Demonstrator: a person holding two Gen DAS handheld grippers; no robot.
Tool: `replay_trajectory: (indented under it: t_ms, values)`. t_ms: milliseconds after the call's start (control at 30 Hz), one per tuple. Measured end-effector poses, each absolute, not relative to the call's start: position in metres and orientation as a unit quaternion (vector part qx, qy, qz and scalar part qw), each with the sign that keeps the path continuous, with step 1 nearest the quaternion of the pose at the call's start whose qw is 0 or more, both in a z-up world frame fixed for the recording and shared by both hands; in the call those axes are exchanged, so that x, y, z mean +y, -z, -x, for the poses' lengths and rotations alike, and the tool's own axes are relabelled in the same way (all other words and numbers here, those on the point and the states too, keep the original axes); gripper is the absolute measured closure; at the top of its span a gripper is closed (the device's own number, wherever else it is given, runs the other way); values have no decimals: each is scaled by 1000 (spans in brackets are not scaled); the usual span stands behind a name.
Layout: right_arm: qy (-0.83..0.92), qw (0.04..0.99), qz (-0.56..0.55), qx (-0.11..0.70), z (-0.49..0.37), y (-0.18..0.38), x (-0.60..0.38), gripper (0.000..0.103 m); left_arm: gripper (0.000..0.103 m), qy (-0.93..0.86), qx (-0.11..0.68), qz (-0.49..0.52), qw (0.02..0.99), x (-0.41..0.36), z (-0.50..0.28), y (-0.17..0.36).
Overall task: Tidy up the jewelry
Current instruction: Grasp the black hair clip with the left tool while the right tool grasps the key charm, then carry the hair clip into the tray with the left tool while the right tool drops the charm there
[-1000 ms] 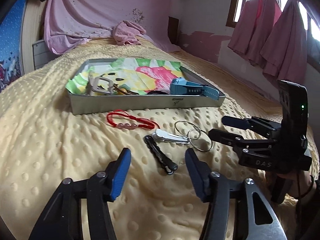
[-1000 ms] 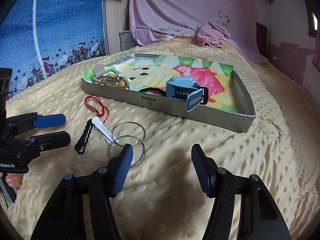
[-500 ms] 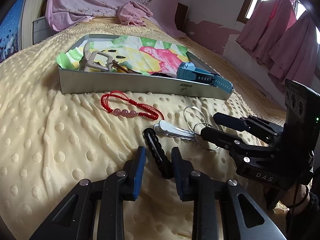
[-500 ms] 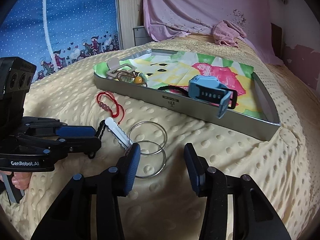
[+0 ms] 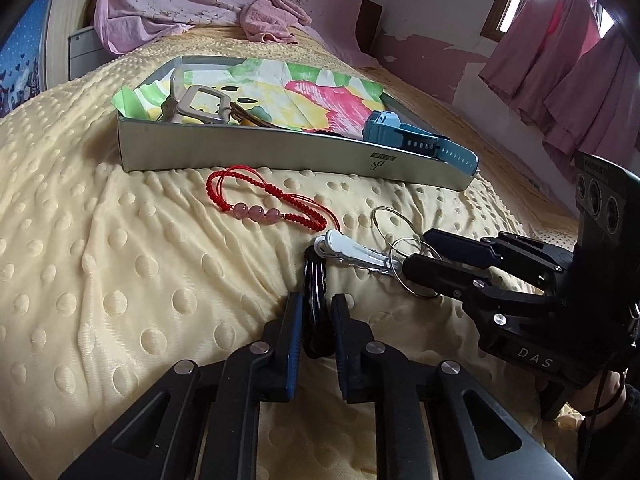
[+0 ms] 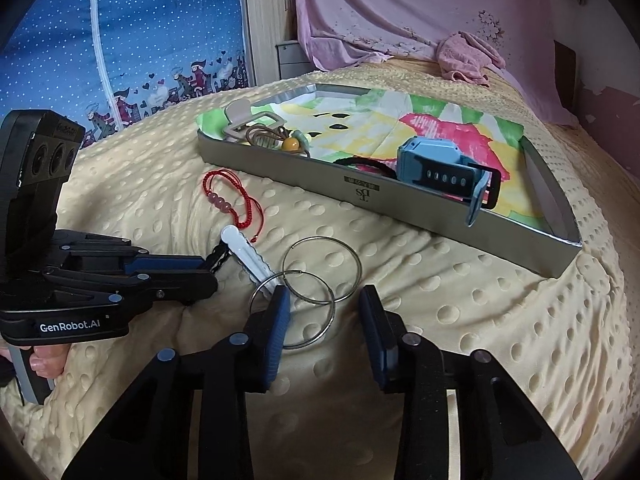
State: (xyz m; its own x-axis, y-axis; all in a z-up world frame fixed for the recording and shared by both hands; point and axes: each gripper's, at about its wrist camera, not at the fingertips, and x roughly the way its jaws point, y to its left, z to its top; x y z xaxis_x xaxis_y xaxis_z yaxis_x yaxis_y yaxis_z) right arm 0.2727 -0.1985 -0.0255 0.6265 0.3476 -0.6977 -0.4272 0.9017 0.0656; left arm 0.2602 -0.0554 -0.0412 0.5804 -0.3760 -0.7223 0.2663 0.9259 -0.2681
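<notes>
Black hair clip [image 5: 316, 312] between closing left gripper [image 5: 313, 334] jaws; right gripper [image 6: 325, 312], angled down, jaws closing around silver rings [image 6: 320, 276]

Black grippers [image 5: 314, 332] — blue-padded jaws, silver screws.

black hair clip [image 5: 316, 304], white clip [image 5: 352, 254], 2 silver rings [image 6: 320, 276], red bracelet [image 5: 260, 204] flat on blanket.
</notes>
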Motion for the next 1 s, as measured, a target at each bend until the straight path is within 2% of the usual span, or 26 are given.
replay_trajectory:
  t_ms: [233,367,633,1000]
  values:
    - [-225,892,48,390,-269,27,-200,88,89,179,417,51,890,-61,-256,40]
    - [-229,891,48,390,-266,27,-199,98,89,191,411,54,890,-60,-252,40]
    - [-246,890,52,380,-253,20,-202,99,90,215,401,62,888,-59,-242,39]
    - [-189,931,50,308,-247,-11,-217,100,90,213,388,30,896,-68,-228,29]
